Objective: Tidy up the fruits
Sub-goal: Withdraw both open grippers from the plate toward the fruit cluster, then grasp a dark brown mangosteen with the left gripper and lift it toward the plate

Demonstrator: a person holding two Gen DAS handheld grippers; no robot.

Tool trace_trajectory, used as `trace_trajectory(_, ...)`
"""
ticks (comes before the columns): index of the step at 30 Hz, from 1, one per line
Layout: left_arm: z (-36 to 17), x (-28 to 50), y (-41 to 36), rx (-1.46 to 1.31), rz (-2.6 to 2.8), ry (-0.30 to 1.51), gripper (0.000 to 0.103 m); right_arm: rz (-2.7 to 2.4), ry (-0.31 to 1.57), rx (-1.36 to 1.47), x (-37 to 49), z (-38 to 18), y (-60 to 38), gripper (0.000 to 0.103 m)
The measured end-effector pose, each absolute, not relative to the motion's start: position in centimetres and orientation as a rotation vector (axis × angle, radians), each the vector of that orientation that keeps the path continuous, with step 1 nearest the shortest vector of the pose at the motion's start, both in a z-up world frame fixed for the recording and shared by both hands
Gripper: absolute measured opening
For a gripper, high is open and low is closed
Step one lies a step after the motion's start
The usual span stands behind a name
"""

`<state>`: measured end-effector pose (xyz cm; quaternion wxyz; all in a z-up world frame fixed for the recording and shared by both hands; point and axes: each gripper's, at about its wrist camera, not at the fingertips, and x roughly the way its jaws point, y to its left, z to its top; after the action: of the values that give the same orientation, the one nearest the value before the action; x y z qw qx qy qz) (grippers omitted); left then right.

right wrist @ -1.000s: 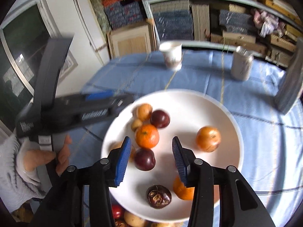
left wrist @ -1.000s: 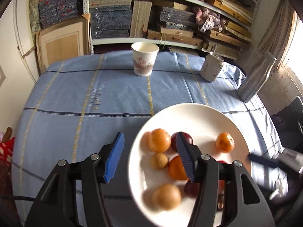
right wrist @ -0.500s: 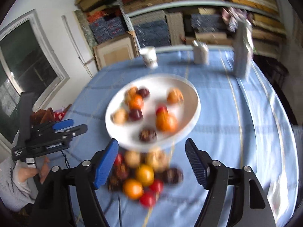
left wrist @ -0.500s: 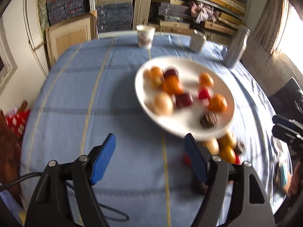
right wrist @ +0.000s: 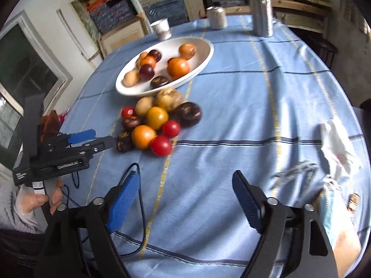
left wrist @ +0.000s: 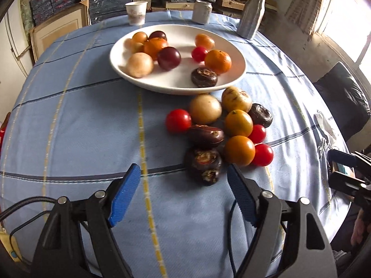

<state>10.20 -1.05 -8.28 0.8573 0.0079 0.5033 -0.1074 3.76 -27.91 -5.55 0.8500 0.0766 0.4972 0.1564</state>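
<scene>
Little can be read here. The left gripper [right wrist: 92, 139], seen from the side in the right wrist view, carries a line of white lettering along its black body and a smaller white label on the block at its rear end, but both are too small and blurred to make out. The paper cup [left wrist: 136, 12] beyond the plate [left wrist: 176, 85] bears a faint reddish print, not legible as words.

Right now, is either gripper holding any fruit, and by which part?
Nothing is held. The left gripper is open and empty short of the loose fruit pile; the right gripper is opening over bare cloth.
</scene>
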Motion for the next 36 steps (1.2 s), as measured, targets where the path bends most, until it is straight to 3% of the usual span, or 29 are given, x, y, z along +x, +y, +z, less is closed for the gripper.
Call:
trace_trajectory(7, -9.9, 11.4, -2.0, 0.05, -0.213, 1.085, 0.075, 0.269, 1.038, 0.186, 2.6, -5.3, -30.0, 0.084)
trace_trajectory(15, -10.6, 12.0, -2.0, 0.08, -0.19, 1.066, 0.09, 0.243, 1.054, 0.197, 2.2, -5.7, -30.9, 0.084)
trace_trajectory(28, -10.2, 10.0, 6.4, -0.02, 0.019, 1.074, 0.087, 0.328, 1.06, 0.16, 3.3, -5.6, -28.5, 0.084)
trace_trajectory(36, -10.1, 10.7, 3.4, 0.021, -0.073, 1.055, 0.087, 0.311, 1.063, 0.156, 3.1, -5.5, -28.8, 0.084)
